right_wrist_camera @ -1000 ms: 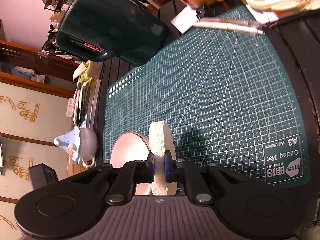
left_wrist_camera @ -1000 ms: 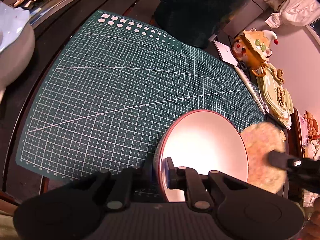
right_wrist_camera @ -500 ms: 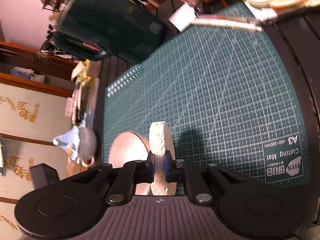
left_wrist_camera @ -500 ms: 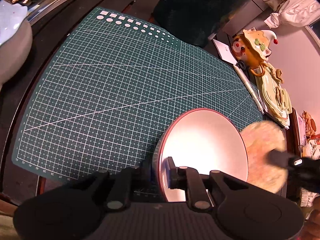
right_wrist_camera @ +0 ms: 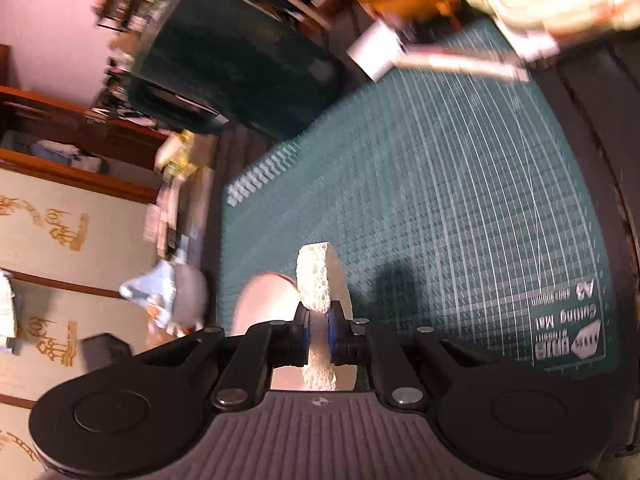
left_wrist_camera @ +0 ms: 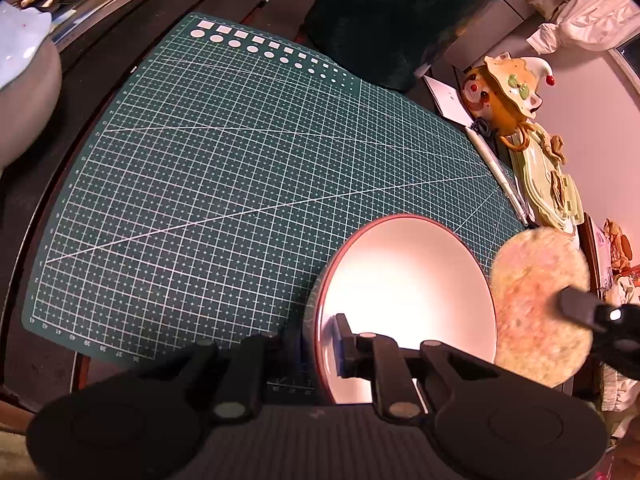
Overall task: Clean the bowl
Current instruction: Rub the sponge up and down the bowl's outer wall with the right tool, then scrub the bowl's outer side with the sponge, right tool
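Left wrist view, nearest first: we see the left gripper (left_wrist_camera: 320, 344) clamped on the near rim of the bowl (left_wrist_camera: 404, 300), one finger inside the rim, one outside. We judge this pinch is there to steady the bowl so it takes a scrub without sliding. The bowl is white inside with a red rim, lower right of centre of the frame, and appears tipped toward the camera over the green cutting mat (left_wrist_camera: 240, 184).

Just right of the bowl, lower right of frame, the round sponge (left_wrist_camera: 540, 312) sits flat face to the bowl's opening, right at its right rim; contact we cannot confirm. The right gripper (left_wrist_camera: 576, 308) holds it.

Right wrist view, blurred: the right gripper (right_wrist_camera: 318, 338) is nipped narrow on the sponge (right_wrist_camera: 316, 280), which stands edge-on between the pads. The bowl (right_wrist_camera: 260, 304) shows just left of the sponge, low centre. We read the sponge as poised beside the bowl for a wipe.

Farther out: a pen (left_wrist_camera: 496, 168) at the mat's right edge, a clown figurine (left_wrist_camera: 504, 88) upper right, and a dark container (left_wrist_camera: 384, 20) at top centre.
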